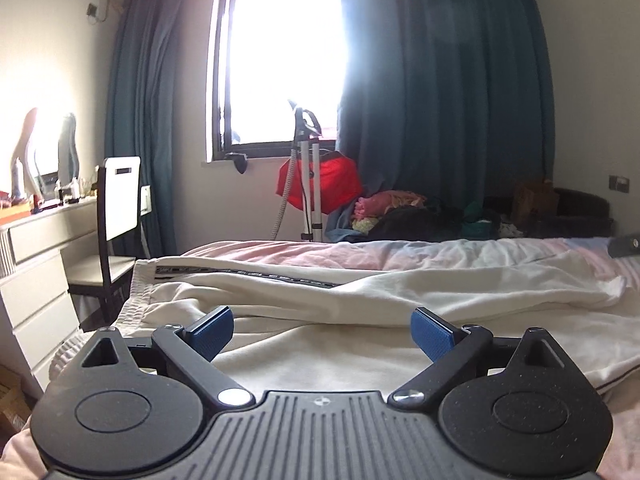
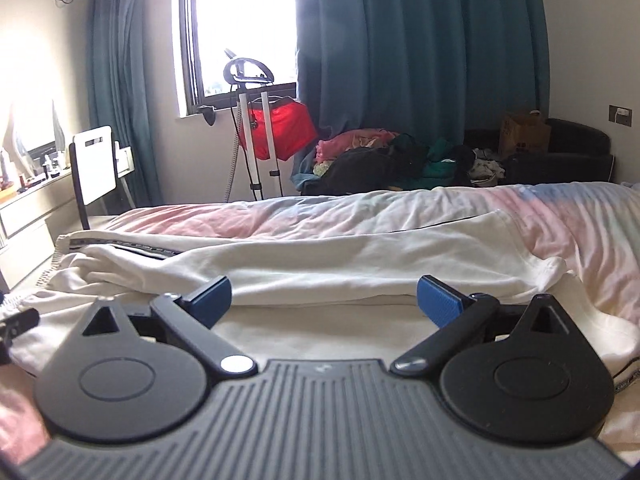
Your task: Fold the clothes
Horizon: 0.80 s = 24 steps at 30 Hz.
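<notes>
- Left wrist view: the left gripper (image 1: 322, 334) hangs low over the bed (image 1: 280, 254), its blue pads (image 1: 212, 332) spread wide apart with nothing between them.
- The cream garment (image 1: 360, 292) lies flat on the bed straight ahead of the fingers and passes under them; whether the pads touch the cloth cannot be told.
- Its ribbed waistband (image 1: 138, 296) sits off the left finger, at the bed's left edge, and a dark printed stripe (image 1: 248, 274) runs from there toward the middle.
- A long fold of the garment stretches rightward past the right finger, ending in a bunched end near the right side of the bed.
- Behind the bed stand a chair (image 1: 116, 216), a steamer stand (image 1: 310, 184) with a red cloth (image 1: 332, 184) on it, and teal curtains (image 1: 440, 92) around a bright window (image 1: 280, 64).
- Right wrist view: the right gripper (image 2: 324, 304) is likewise released, pads (image 2: 438, 300) far apart and empty, low over the same garment (image 2: 340, 258).
- The cloth fills the space ahead of and under the fingers; its bunched end lies just past the right finger, the stripe (image 2: 132, 250) far to the left.
- A dark piece of the other gripper (image 2: 16, 320) shows at the left edge, over the waistband end.
- A clothes pile (image 2: 380, 156) and a cardboard box (image 2: 524, 132) lie beyond the bed.
</notes>
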{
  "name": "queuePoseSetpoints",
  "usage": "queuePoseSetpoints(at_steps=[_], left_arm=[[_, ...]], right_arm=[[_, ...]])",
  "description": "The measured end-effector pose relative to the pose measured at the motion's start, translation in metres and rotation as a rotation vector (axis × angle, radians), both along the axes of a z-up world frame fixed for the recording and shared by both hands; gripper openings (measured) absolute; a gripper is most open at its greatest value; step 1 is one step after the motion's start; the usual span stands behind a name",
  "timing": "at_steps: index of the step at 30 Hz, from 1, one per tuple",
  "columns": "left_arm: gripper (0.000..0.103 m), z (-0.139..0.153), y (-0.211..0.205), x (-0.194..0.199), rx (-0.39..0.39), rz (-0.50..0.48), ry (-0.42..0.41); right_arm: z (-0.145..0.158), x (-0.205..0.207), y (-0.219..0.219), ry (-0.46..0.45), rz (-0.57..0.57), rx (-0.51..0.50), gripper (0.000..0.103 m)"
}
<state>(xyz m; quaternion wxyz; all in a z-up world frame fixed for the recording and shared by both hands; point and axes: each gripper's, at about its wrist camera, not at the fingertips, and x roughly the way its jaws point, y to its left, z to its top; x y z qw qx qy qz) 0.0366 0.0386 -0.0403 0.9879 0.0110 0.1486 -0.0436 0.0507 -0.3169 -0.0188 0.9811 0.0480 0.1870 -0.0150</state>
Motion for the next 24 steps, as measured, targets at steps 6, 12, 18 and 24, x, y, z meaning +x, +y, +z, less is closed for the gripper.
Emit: queuePoseSetpoints(at_steps=[6, 12, 18, 24], left_arm=[[0.098, 0.014, 0.075, 0.015, -0.203, 0.169, 0.218], [0.094, 0.010, 0.181, 0.015, -0.387, 0.571, 0.361], [0.089, -0.009, 0.250, 0.022, -0.718, 0.705, 0.473], [0.072, -0.046, 0.269, 0.044, -0.866, 0.682, 0.583]], right_arm=[[-0.004, -0.010, -0.003, 0.016, -0.039, -0.031, 0.101], [-0.012, -0.007, -0.016, 0.029, -0.074, -0.010, 0.101], [-0.018, -0.001, -0.026, 0.061, -0.077, 0.047, 0.101], [-0.021, 0.001, -0.040, 0.092, -0.111, 0.116, 0.101]])
